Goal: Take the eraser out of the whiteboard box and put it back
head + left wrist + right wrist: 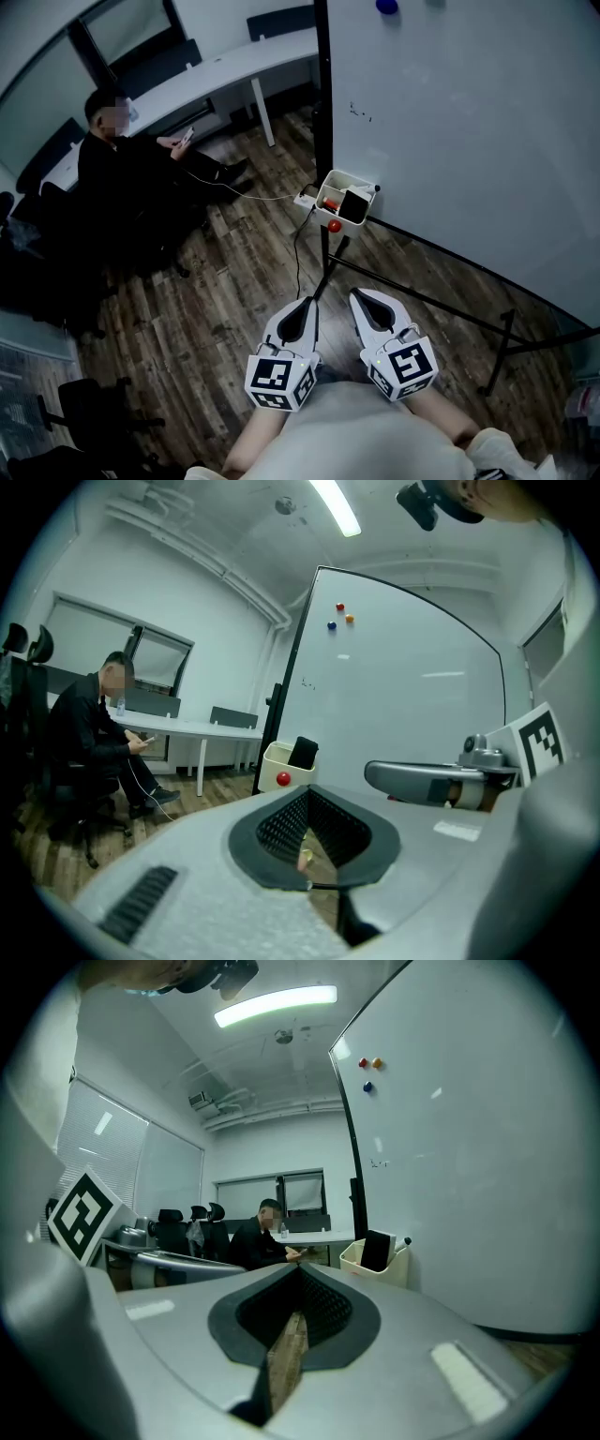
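Observation:
A cream whiteboard box [330, 192] hangs at the lower left corner of the whiteboard [469, 112]. The black eraser [354, 203] stands upright inside it, with a red round magnet [334, 226] on the box's front. My left gripper [307, 302] and right gripper [359, 295] are side by side, low in the head view, well short of the box. Both point toward it, shut, with nothing between their pads. In the left gripper view the box [275, 764] and eraser [303, 752] lie beyond the jaws. The right gripper view shows the eraser [377, 1250] to the right of its jaws.
A person [122, 159] sits on a chair at the left, by a long white desk [234, 66]. The whiteboard's black stand legs [450, 314] cross the wooden floor between me and the board. A cable [300, 239] trails below the box. Office chairs [84, 403] stand at the lower left.

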The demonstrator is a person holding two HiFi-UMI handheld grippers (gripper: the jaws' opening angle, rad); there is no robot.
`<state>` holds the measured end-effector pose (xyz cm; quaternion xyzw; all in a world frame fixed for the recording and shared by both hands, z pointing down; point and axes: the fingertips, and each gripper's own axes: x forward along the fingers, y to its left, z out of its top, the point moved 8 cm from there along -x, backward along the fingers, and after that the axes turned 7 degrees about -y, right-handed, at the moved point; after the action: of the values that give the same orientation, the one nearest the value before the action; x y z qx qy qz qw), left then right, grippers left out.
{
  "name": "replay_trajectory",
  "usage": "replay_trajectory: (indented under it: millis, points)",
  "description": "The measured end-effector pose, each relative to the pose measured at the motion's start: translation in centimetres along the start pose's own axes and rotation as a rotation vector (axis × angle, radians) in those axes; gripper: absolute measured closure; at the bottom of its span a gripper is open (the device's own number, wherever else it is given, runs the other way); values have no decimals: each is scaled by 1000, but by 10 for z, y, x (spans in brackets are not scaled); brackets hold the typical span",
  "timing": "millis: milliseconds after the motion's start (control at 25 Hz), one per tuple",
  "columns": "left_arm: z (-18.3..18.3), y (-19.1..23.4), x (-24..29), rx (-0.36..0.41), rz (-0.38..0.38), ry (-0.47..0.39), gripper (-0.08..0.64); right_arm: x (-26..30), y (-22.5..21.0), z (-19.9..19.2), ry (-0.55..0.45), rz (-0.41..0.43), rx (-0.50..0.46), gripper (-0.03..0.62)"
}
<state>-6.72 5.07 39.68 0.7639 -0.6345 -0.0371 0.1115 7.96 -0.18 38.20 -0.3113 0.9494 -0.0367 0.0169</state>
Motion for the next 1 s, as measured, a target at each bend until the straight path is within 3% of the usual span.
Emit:
replay_trajectory:
  millis: [1000]
  points:
    - [17,69,51,8,-155,26,555,67,-8,2,-19,-178,-27,586]
